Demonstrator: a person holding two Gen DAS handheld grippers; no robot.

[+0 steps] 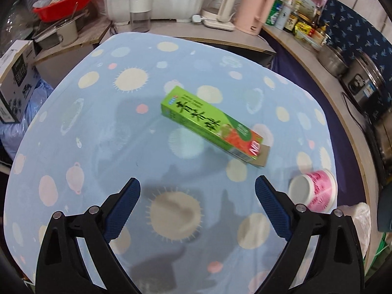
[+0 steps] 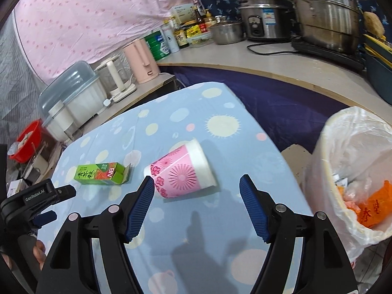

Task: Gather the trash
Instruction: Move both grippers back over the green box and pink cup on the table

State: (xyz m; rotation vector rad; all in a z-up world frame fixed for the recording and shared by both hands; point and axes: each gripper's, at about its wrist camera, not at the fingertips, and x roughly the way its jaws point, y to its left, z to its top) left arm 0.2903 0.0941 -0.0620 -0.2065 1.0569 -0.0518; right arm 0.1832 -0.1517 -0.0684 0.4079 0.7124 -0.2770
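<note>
A green carton box lies on the light blue dotted tablecloth, ahead of my open, empty left gripper. A pink flower-print paper cup lies on its side to its right. In the right wrist view the cup lies just ahead of my open, empty right gripper, the green box to its left with its end flap open. The left gripper shows at the left edge there. A bin lined with a white bag, holding orange trash, stands right of the table.
Counters run behind and to the right with a pink kettle, a clear-lidded white container, bottles and steel pots. A red basin and a cardboard box sit at the left.
</note>
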